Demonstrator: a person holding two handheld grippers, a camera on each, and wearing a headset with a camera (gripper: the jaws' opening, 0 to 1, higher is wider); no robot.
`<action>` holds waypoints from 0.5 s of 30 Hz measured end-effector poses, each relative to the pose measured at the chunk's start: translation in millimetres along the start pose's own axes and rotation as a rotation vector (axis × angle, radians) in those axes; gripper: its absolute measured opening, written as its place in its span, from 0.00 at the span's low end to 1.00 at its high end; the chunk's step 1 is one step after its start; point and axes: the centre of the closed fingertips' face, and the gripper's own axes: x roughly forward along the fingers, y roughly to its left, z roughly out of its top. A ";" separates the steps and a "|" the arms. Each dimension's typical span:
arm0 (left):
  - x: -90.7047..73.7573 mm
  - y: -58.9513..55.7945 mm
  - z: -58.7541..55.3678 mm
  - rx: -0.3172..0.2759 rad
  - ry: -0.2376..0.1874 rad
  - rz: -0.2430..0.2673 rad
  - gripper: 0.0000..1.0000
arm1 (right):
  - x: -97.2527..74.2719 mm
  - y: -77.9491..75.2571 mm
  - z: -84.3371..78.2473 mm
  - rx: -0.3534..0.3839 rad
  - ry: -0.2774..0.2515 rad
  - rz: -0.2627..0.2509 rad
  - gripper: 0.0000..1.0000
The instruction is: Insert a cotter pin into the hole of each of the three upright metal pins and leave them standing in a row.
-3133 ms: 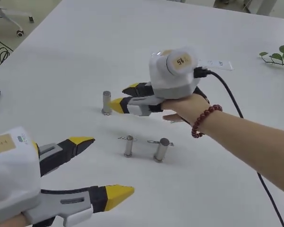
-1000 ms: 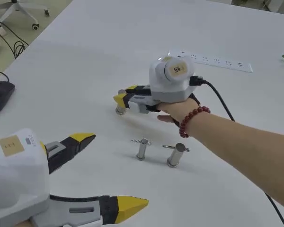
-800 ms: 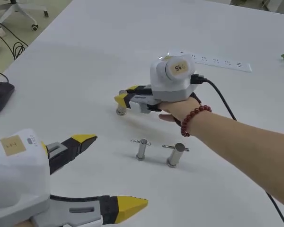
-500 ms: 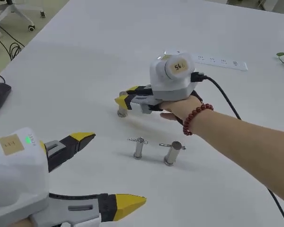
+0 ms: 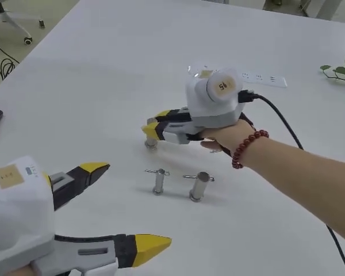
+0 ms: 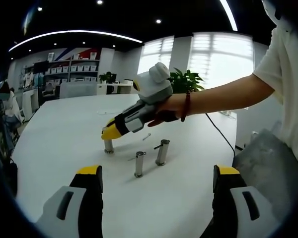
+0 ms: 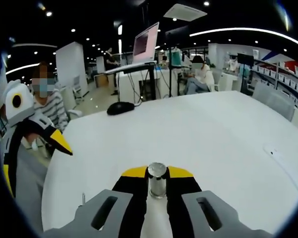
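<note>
Nearest, at the lower left of the head view, the left gripper (image 5: 123,207) hangs over the white table (image 5: 75,86). Its yellow-tipped jaws are spread wide and hold nothing.

Just beyond it, towards the middle, stand the left fitted pin (image 5: 158,183) and the right fitted pin (image 5: 198,187). They are close together and upright, and each has a cotter pin (image 5: 154,171) crosswise through its top.

Farther off and slightly left is the third metal pin (image 5: 151,141), standing on the table. The right gripper (image 7: 157,172) has its jaws drawn in against the upper shank on both sides, and the round cap shows between the tips. I see no cotter pin through it.

In the left gripper view a thin pale sliver (image 6: 146,136) lies on the table past the fitted pins. It may be the last cotter pin, but it is too small to tell.

The third metal pin looks like solid steel: stiff, smooth and dense for its size. It stands on a small foot, so a sideways nudge would likely tip it. Hard jaws could slip on the polished shank, so I judge the best grip is square across the shank with the cross-hole left clear. A cotter pin would be light, springy wire that bends easily, so it is best pinched at its looped head.
</note>
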 end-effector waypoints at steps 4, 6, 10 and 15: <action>0.5 -1.4 0.2 0.001 0.004 0.001 0.92 | -9.0 0.2 -5.9 -0.015 0.010 -0.001 0.13; 0.6 -1.4 0.6 0.000 0.002 0.002 0.92 | -14.0 0.5 -9.7 -0.021 0.017 0.003 0.13; 0.6 -2.1 2.3 0.000 -0.001 0.006 0.92 | -23.7 2.6 -14.2 -0.026 0.022 0.002 0.13; 1.4 -2.9 3.4 -0.002 -0.002 0.006 0.91 | -34.5 6.2 -17.7 -0.030 0.025 0.009 0.13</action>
